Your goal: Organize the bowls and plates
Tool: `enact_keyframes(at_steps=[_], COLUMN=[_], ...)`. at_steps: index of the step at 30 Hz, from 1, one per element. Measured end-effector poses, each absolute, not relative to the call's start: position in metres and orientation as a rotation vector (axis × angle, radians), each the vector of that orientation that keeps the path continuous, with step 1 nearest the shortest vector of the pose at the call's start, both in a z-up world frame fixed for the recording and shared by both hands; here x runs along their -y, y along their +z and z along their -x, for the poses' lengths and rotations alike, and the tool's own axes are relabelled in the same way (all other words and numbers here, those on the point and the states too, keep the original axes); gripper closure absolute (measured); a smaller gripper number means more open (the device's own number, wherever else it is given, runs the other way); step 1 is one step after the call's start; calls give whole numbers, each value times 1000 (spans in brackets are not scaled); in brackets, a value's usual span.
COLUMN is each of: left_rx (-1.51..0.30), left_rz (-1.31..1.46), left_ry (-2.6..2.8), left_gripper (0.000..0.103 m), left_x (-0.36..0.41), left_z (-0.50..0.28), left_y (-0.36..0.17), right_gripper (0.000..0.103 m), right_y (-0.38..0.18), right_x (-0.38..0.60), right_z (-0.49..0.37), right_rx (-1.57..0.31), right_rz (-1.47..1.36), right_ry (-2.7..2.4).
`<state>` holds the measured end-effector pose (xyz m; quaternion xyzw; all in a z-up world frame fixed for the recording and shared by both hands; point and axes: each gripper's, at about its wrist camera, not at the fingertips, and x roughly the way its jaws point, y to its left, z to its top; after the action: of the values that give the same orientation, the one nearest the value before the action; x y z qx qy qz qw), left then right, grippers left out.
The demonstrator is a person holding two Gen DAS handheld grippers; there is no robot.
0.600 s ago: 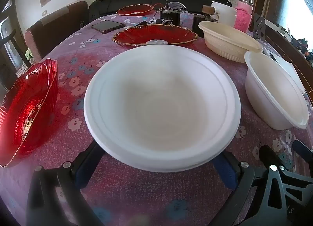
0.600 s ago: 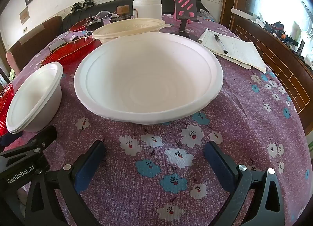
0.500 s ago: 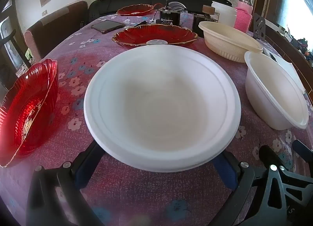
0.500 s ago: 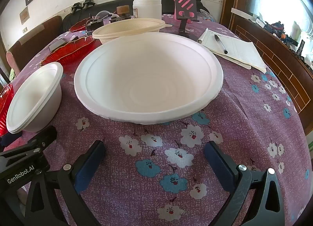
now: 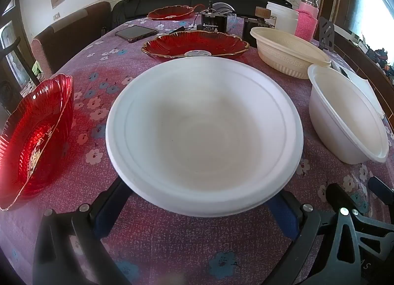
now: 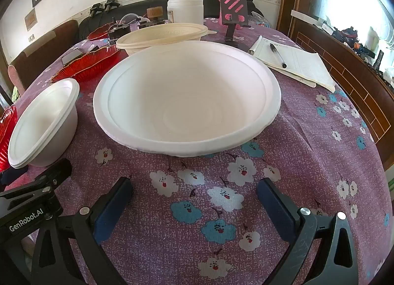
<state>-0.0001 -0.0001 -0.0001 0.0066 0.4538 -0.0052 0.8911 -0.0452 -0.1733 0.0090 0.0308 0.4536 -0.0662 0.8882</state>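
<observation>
A wide white bowl-plate sits on the purple floral tablecloth right in front of my left gripper, which is open with its blue fingers spread under the plate's near rim. A second wide white plate sits ahead of my right gripper, which is open and empty, a little short of the plate. A smaller deep white bowl stands between the two plates; it also shows in the right wrist view. A red glass bowl is at the left. A red plate and a cream bowl lie behind.
At the back stand a phone, another red plate, a black box, a white jar and a pink bottle. A notebook with a pen lies at the right. Chairs surround the table.
</observation>
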Motion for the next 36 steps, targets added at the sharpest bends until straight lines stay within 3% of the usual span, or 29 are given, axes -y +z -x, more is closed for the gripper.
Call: enact_keyframes(at_steps=[11,21,25,29,36], left_rx=[-950,-1074,-1084,-979,-1041], left_rz=[0,-43,-62,-42,-29], left_ry=[13,-61,-92,-72,-84], left_gripper=[0,0,0,0,2], left_x=[0,-2,-3,-3,-3], left_z=[1,-2,1,12,23], left_y=[1,2,2,0,6], right_gripper=[1,1,1,1,1], right_y=[10,11,15,17,15], right_x=[174,178,190,207,216], right_z=[45,49,52,56,65], right_rx=[-943,-946,-956,-942,-853], right_rz=[-67,-80,-160,-305,-450], right_ry=[-137,-79,-8,53,41])
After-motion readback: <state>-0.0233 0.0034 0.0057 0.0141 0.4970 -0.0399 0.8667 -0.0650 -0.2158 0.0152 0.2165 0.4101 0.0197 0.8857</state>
